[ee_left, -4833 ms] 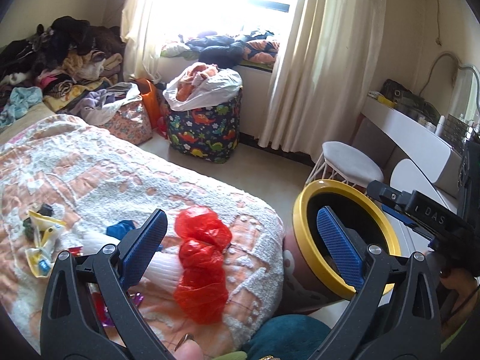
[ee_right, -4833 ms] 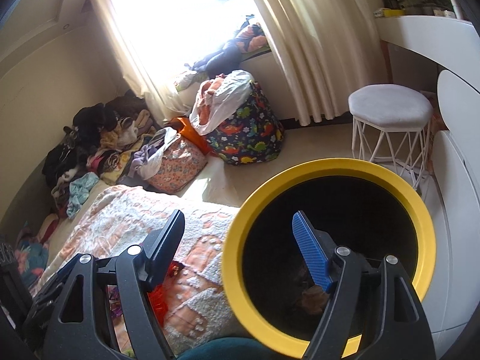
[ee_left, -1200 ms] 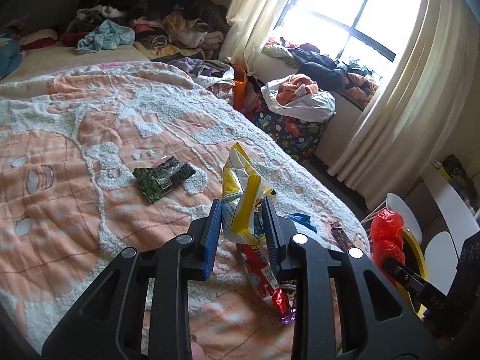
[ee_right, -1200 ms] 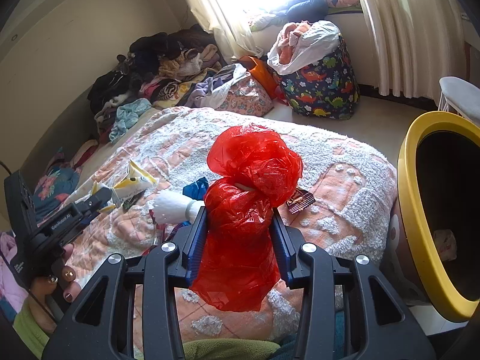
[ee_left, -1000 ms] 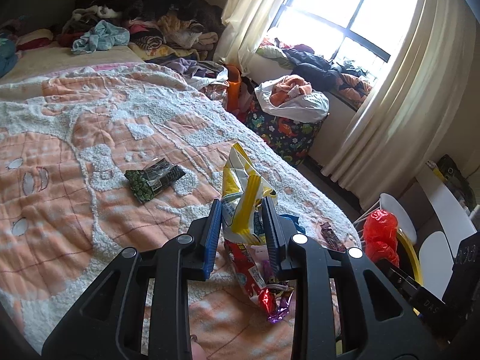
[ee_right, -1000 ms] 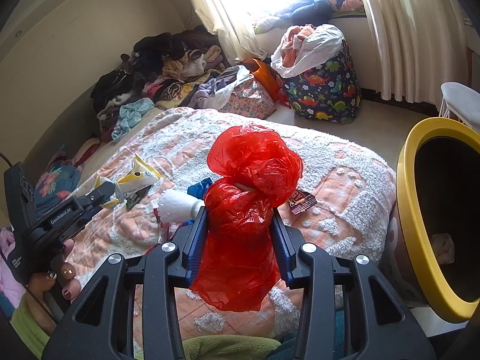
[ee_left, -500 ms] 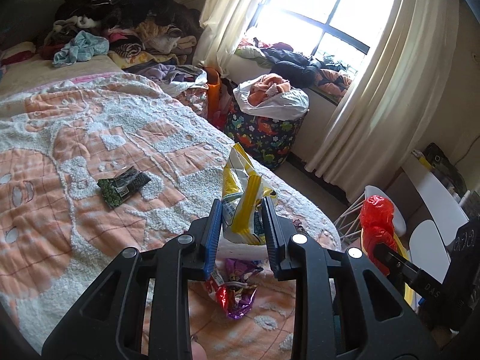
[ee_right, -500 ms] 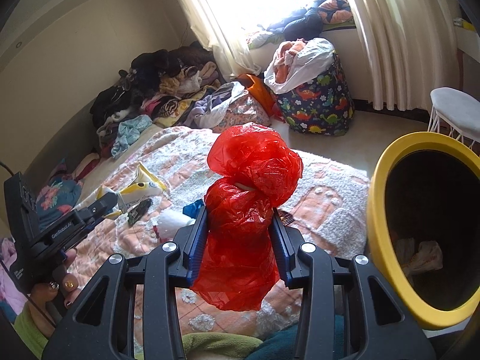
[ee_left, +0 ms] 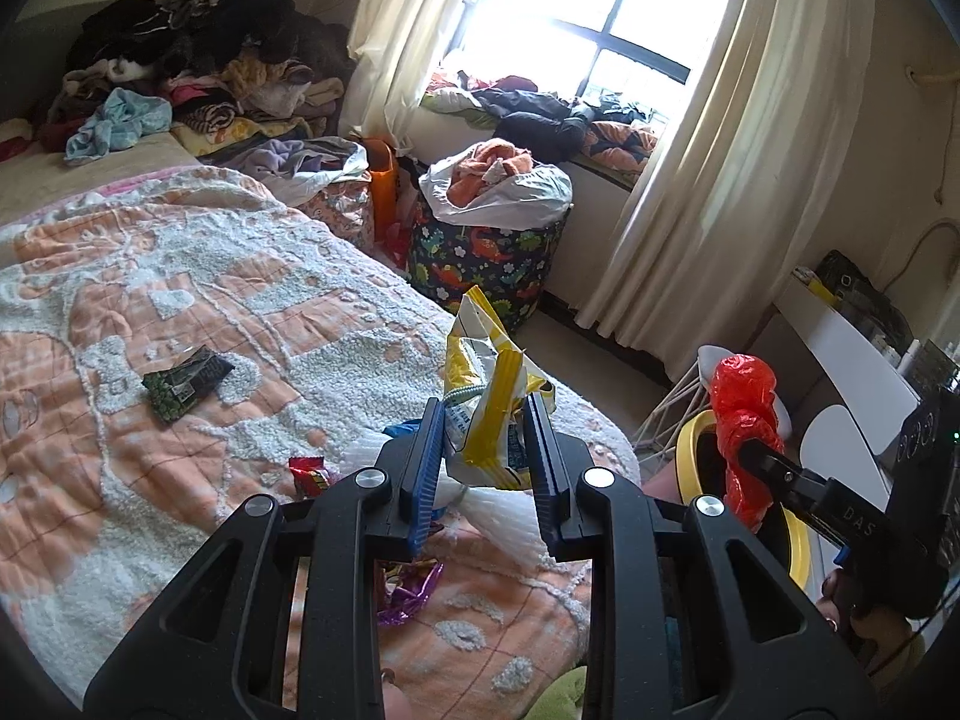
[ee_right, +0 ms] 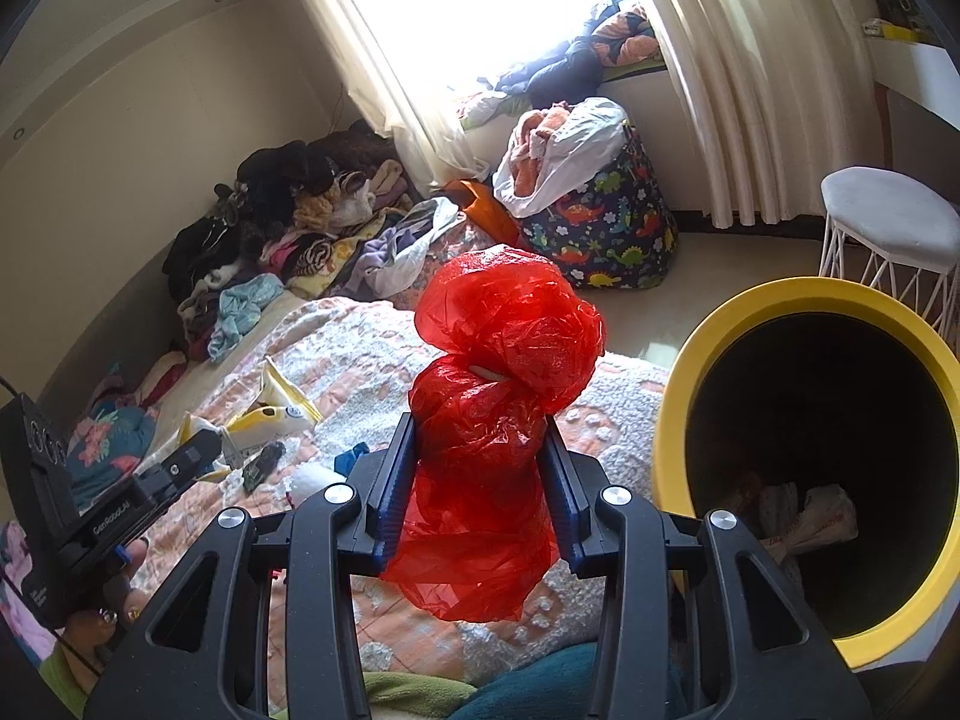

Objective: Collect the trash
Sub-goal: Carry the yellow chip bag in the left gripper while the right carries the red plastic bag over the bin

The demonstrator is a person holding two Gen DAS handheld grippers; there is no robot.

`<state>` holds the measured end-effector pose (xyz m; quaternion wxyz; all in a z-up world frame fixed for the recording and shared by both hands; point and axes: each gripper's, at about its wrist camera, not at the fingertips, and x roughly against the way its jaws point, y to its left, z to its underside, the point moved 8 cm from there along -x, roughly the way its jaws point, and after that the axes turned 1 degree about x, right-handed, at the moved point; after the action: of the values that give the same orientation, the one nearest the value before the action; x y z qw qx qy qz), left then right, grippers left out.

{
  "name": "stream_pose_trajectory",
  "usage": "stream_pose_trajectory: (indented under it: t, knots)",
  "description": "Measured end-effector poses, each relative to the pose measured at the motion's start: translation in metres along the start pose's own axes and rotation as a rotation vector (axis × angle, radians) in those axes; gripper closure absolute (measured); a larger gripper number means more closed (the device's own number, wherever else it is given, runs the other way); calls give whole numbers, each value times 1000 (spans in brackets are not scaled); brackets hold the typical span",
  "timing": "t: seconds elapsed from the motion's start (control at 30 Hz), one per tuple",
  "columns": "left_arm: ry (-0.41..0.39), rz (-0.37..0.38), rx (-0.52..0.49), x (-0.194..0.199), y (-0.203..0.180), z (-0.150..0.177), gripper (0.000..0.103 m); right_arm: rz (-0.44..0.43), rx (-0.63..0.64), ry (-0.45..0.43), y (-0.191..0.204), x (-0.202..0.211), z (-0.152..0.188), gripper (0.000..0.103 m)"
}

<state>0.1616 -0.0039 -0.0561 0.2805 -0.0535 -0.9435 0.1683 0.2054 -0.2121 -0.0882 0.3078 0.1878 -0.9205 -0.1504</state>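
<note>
My left gripper [ee_left: 485, 420] is shut on a yellow and white snack bag [ee_left: 487, 396] and holds it above the bed. My right gripper [ee_right: 479, 438] is shut on a crumpled red plastic bag [ee_right: 498, 384], held up just left of the yellow-rimmed trash bin [ee_right: 720, 324]. The red bag [ee_left: 741, 414] and the bin [ee_left: 690, 450] also show in the left wrist view. A dark green wrapper [ee_left: 186, 381], a red wrapper [ee_left: 309, 471], a purple foil wrapper [ee_left: 411, 591] and a white foam piece [ee_left: 504, 507] lie on the bed.
The bed has an orange and white blanket [ee_left: 180, 300]. A dinosaur-print laundry basket [ee_right: 600, 234] stands by the window. A white stool [ee_right: 888, 228] stands behind the bin. Clothes [ee_left: 192, 72] are piled at the bed's far end. Crumpled trash [ee_right: 810, 516] lies inside the bin.
Both grippers keep their hold. The right gripper with the red bag has moved closer to the bin. The left view has swung right, and the green wrapper has slid left in it.
</note>
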Motion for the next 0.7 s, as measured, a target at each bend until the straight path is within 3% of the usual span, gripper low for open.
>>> stream_pose_trajectory:
  t: [0.7]
  knots:
    - [27, 70, -101, -5, -57, 14, 82, 66, -71, -84, -46, 27, -27, 65]
